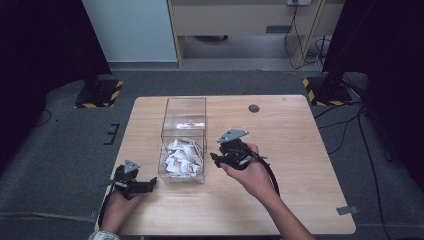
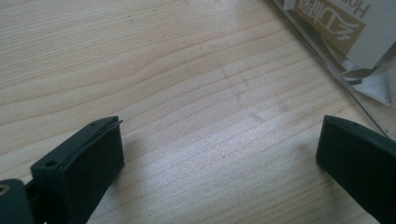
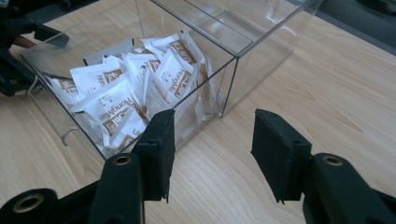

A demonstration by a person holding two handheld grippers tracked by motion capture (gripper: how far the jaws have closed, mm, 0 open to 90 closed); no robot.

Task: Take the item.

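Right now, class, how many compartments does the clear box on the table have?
2: the near compartment holds white and brown sachets; the far compartment behind it looks empty. No further divider is visible.

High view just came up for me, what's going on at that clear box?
A person holds a gripper in each hand beside a clear box whose near compartment is full of white sachets. The right gripper sits just right of the box, jaws part open and empty. The left gripper rests open on the table by the box's left corner.
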